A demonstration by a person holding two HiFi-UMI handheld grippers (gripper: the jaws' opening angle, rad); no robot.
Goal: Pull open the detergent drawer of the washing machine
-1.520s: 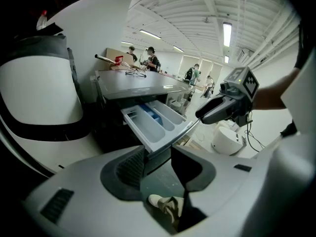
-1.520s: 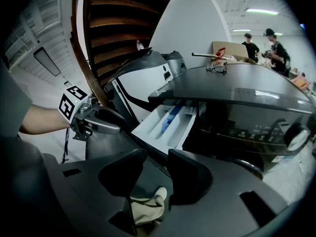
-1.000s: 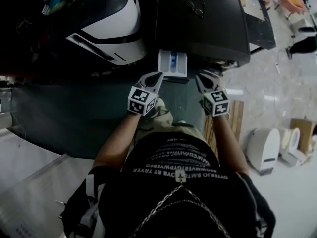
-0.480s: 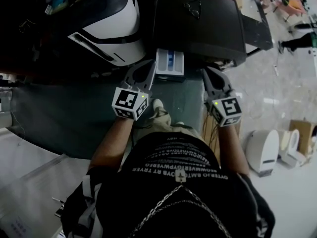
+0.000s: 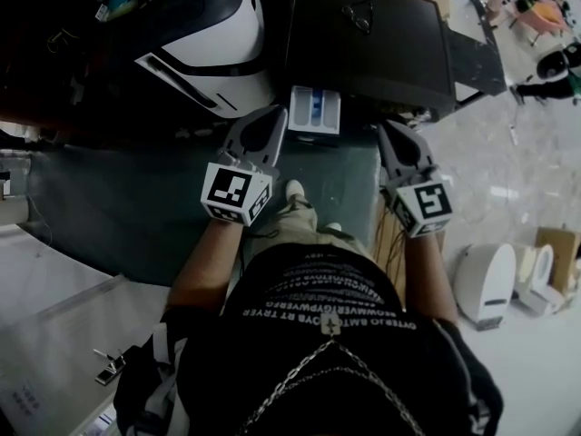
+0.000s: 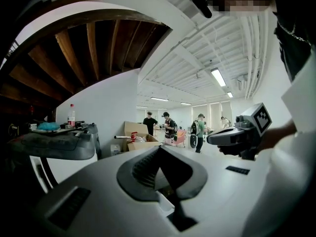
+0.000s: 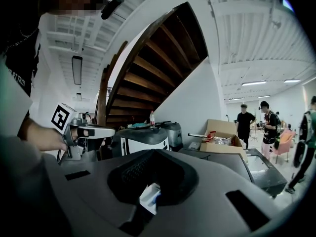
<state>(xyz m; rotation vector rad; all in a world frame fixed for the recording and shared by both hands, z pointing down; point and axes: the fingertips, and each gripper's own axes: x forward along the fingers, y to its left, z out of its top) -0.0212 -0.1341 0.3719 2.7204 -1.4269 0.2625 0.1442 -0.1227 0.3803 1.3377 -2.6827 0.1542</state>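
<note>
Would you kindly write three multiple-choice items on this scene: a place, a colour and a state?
1. In the head view, where is the white plastic detergent drawer?
A. Between the left gripper and the right gripper
B. Left of both
C. Right of both

2. What colour is the drawer's inner insert?
A. Red
B. Blue
C. Yellow

3. How does the drawer stand?
A. Flush shut
B. Pulled out of the dark washing machine
C. Lying on the floor

Answers: 1 A, it sits between the two gripper tips; 2 B, a blue strip shows inside it; 3 B, it juts from the machine's front.
</note>
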